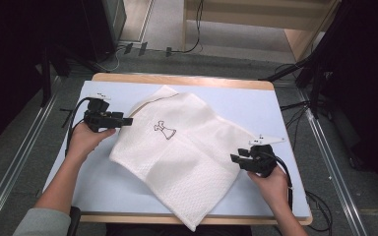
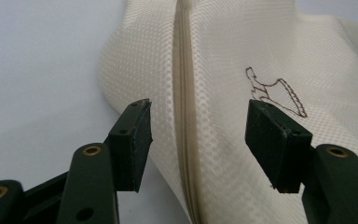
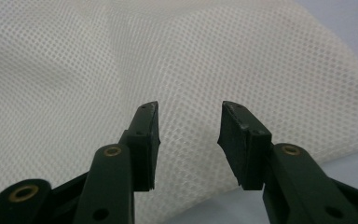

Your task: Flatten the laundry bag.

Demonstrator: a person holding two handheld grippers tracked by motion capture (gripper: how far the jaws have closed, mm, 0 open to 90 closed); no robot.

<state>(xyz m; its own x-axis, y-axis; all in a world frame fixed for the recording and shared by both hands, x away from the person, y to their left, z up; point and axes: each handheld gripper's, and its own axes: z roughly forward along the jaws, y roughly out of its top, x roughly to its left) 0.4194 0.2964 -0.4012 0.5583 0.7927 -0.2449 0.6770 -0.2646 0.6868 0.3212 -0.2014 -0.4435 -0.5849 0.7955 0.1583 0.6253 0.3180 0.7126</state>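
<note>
- the white mesh bag [image 1: 179,152] lies slanted across the middle of the tabletop [image 1: 256,105], one corner hanging over the near edge.
- the left tongs [image 1: 127,121] are wide open at the bag's left edge, by the zipper [image 2: 182,116], holding nothing.
- the right tongs [image 1: 235,159] are partly open at the bag's right edge, also holding nothing.
- to fold it well, pinch just the edge on each side, lift both together, and keep the cloth flat.

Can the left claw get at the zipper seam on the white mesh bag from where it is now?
Probably yes: the left claw is open, the zipper seam runs between its jaws, and nothing lies across the white mesh bag.
</note>
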